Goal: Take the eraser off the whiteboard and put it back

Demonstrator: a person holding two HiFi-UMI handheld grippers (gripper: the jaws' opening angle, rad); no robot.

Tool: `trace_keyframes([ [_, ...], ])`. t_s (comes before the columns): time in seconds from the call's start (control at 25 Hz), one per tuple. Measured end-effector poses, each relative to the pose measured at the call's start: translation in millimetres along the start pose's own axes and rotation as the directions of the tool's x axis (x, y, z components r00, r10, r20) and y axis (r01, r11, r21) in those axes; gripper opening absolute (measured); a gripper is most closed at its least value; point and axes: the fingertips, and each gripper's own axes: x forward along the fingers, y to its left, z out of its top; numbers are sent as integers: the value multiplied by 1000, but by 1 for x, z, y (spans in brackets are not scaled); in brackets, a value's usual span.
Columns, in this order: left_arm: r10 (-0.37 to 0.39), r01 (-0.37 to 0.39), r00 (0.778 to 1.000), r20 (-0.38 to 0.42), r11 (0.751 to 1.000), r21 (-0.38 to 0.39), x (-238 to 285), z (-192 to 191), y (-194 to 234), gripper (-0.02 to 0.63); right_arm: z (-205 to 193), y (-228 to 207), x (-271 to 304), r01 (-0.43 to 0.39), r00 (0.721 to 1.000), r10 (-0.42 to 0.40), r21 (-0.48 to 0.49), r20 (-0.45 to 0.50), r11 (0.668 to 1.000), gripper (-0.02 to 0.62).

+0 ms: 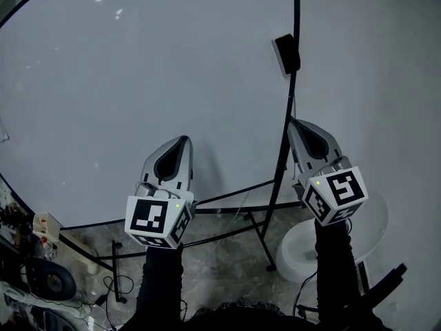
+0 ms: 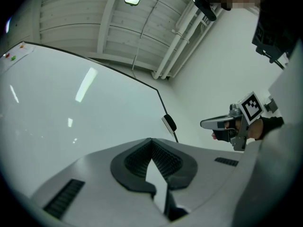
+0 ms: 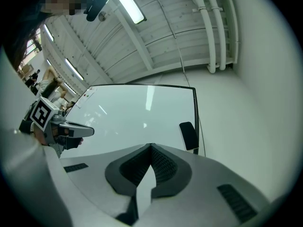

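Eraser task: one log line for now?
stage: pre-grasp | black-and-white block eraser: on white whiteboard, right edge, untouched | left gripper: shut, empty | right gripper: shut, empty

Ahead of my left tool (image 1: 183, 141), the whiteboard (image 1: 138, 81) face is bare and wide, leaving open room to sweep across. Above my right tool (image 1: 295, 124), the eraser (image 1: 286, 54) juts out near the board's right edge, just beside the black frame (image 1: 296, 5). Right of the frame is blank wall (image 1: 379, 81). Below, stand legs (image 1: 265, 236), cables (image 1: 110, 285) and a white round object (image 1: 303, 250) crowd the floor (image 1: 220, 254).
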Motion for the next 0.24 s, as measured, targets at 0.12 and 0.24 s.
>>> trace_keyframes([
  [0.12,2,-2,1000,-1,1000,3,-3,0,2,6,-1,2,0,4,1000,-5,-12,-9,1000,8],
  [0.24,7,-7,1000,-3,1000,3,-5,0,5,6,-1,3,1,16,1000,-16,-26,-20,1000,8],
])
